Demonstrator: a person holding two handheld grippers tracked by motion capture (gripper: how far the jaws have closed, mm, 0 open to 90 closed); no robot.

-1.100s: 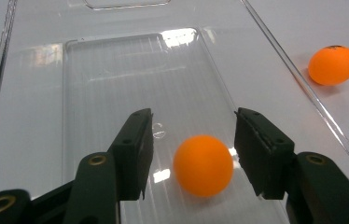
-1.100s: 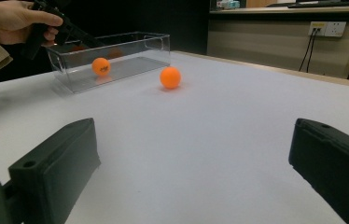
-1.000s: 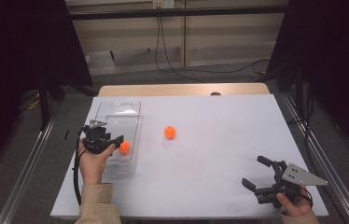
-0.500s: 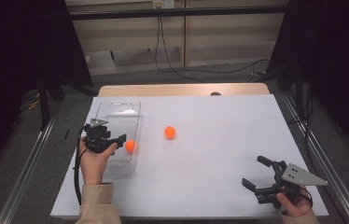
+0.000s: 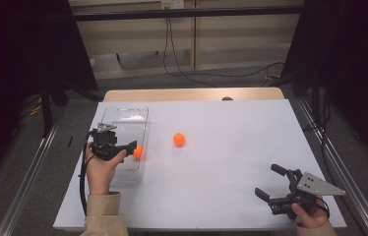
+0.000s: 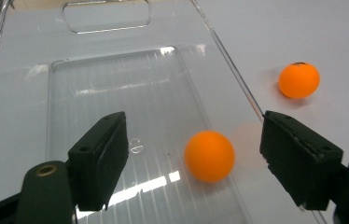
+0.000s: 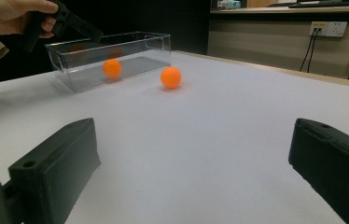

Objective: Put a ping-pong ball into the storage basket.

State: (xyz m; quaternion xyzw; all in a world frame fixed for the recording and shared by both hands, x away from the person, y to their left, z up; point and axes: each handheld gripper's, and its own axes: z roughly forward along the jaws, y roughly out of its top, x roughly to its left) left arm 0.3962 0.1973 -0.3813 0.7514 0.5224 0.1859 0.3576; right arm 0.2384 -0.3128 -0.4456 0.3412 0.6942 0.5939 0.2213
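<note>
High view: the left gripper [image 5: 132, 147] hovers over the clear box [image 5: 123, 114] on the bench [image 5: 231, 167].
Left gripper: its jaws have just been opening; the orange ball [image 6: 209, 155] lies free between them on the box floor, apparently just released.
Second ball [image 5: 179, 139]: on the bench, just beside the box, probably next.
Right gripper [image 5: 273, 183]: wide, empty, waiting well apart.

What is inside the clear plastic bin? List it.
Inside the clear plastic bin lies one orange ball, below the left gripper, whose jaws have just been opening. Nothing else shows inside; a second orange ball sits outside.
</note>
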